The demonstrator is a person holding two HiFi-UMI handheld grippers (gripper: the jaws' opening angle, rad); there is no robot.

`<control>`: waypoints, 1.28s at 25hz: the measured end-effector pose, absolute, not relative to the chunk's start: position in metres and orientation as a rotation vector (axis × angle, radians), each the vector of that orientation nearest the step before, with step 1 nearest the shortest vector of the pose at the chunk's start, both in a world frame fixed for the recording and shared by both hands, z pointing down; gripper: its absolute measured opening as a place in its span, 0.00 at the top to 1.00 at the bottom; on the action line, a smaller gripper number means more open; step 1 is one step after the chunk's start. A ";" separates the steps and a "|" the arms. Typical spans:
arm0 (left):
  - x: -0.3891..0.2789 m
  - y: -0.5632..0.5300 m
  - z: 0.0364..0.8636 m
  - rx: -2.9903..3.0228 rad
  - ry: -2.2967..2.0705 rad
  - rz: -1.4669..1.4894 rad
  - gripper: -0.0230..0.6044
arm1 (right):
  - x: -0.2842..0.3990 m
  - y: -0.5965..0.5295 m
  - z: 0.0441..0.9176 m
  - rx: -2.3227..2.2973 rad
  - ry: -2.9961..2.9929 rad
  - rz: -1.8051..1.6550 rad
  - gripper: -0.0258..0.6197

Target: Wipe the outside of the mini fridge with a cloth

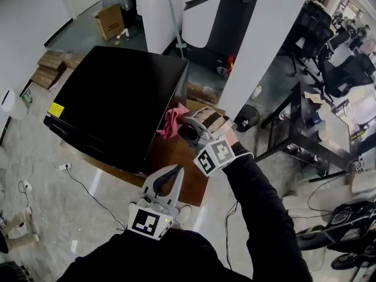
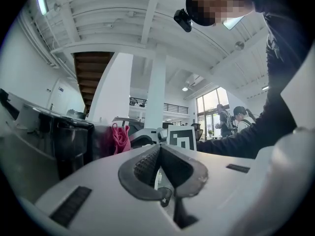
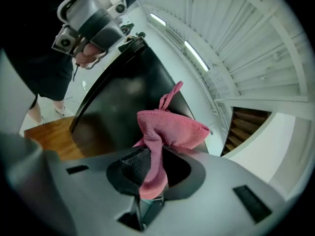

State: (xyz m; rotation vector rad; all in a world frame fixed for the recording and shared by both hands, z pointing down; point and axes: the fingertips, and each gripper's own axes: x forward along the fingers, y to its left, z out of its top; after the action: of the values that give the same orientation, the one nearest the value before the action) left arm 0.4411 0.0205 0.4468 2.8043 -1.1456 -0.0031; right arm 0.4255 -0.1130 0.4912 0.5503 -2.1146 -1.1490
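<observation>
The black mini fridge (image 1: pixel 114 101) stands on a wooden board (image 1: pixel 179 157). My right gripper (image 1: pixel 183 128) is shut on a pink cloth (image 1: pixel 171 121), and holds it at the fridge's right side, just below the top edge. In the right gripper view the cloth (image 3: pixel 165 129) bunches out of the jaws in front of the fridge's dark side (image 3: pixel 125 95). My left gripper (image 1: pixel 174 171) hangs lower, near the board's front, shut and holding nothing. Its view shows the jaws meeting (image 2: pixel 158 149), with the cloth (image 2: pixel 119 137) and the fridge (image 2: pixel 69 139) beyond.
A white pillar (image 1: pixel 264 40) rises right of the fridge. A black table (image 1: pixel 305 131) and office chairs (image 1: pixel 346 75) stand at the right. A cardboard box (image 1: pixel 109 21) sits at the back left. A cable (image 1: pixel 88 187) runs over the tiled floor.
</observation>
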 end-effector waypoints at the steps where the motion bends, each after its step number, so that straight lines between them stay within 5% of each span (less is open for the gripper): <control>1: 0.441 0.019 0.448 2.803 -1.147 -0.001 0.96 | 0.425 -0.114 0.493 0.523 -2.085 -1.187 0.86; 12: 0.442 0.013 0.477 2.813 -1.144 0.026 0.96 | 0.422 -0.113 0.518 0.193 -1.812 -1.483 0.86; 32: 0.427 0.001 0.548 2.737 -1.186 0.119 0.96 | 0.412 -0.102 0.683 -0.078 -1.792 -1.350 0.86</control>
State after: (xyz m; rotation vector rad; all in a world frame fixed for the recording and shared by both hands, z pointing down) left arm 0.4269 0.0011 0.5485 2.7368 -1.1861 0.1189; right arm 0.4124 -0.1022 0.6828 -0.0783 -1.7920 -1.3496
